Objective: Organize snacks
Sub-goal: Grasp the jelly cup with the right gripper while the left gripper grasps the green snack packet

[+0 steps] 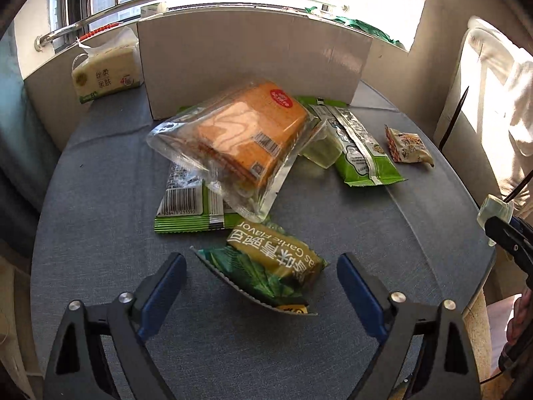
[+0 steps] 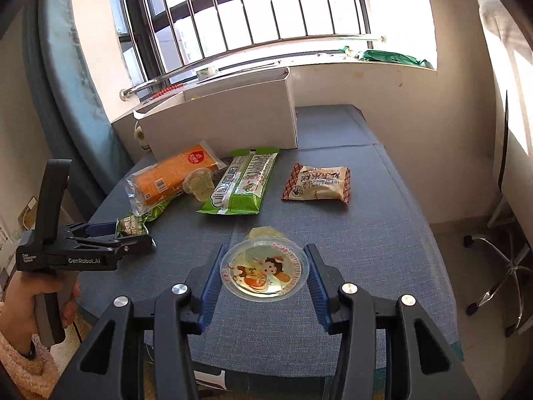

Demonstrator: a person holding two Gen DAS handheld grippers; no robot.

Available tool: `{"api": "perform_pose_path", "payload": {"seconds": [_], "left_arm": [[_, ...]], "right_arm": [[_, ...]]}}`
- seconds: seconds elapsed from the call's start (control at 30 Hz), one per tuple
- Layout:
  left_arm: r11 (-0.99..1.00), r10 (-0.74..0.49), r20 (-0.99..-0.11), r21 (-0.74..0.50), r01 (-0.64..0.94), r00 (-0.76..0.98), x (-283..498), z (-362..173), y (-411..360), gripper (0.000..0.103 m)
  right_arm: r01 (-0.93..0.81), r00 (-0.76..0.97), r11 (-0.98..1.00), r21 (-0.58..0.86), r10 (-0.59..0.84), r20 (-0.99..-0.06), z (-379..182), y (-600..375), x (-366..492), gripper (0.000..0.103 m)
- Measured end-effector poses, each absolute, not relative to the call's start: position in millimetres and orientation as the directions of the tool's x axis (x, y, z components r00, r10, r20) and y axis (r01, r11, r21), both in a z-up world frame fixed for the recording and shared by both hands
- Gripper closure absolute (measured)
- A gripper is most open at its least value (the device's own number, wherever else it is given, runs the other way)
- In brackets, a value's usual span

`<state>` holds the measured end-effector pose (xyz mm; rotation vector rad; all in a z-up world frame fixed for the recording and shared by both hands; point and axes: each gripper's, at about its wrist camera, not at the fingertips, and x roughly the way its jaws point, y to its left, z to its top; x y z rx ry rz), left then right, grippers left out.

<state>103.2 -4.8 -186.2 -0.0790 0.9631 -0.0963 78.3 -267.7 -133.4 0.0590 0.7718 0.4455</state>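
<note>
Right wrist view first: the right gripper (image 2: 265,275) has its blue pads pressed against the sides of a small clear plastic jelly cup with a cartoon foil lid (image 2: 265,271), held lid-up and seemingly just clear of the blue-grey fabric tabletop (image 2: 383,233). Gripping it at the rim keeps the soft cup level, which makes sense if it is headed for the open white cardboard box (image 2: 220,123) at the back, near the window.

Left wrist view shows the left gripper (image 1: 261,275) pointing steeply down with its fingers spread wide on either side of a small green foil packet with "Garlic Flavor" printing (image 1: 266,266). The pads stand apart from the packet, so nothing is gripped yet. I'd say the jaws straddle it to pinch across its narrow width.

Behind it the other snacks lie in a loose heap in front of the box: a clear bag of orange sliced cake (image 1: 240,136) leaning on a flat green wrapper (image 1: 186,206), a second green packet (image 1: 359,146), and a brown-edged cracker pouch (image 1: 408,146) off alone. Most sorting looks undone.
</note>
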Motion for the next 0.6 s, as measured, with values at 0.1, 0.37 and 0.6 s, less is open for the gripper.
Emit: {"api": "perform_pose_path", "payload": {"seconds": [0.1, 0.37, 0.6], "left_arm": [[0.99, -0.138, -0.814, -0.109, 0.086, 0.564, 99.9, -183.4, -1.2, 0.044], [0.97, -0.24, -0.689, -0.194, 0.145, 0.683, 67.2, -136.7, 4.5, 0.049], [0.963, -0.269, -0.584, -0.175, 0.205, 0.766, 83.6, -65.0, 15.0, 0.049]], "right_arm": [[-0.367, 0.627, 0.904, 0.218, 0.413, -0.66, -134.7, -267.9, 77.9, 0.052], [-0.395, 0.629, 0.889, 0.232, 0.445, -0.638, -127.3, -257.9, 76.7, 0.052], [-0.468, 0.619, 0.83, 0.302, 0.552, -0.558, -84.5, -235.8, 108.1, 0.052]]}}
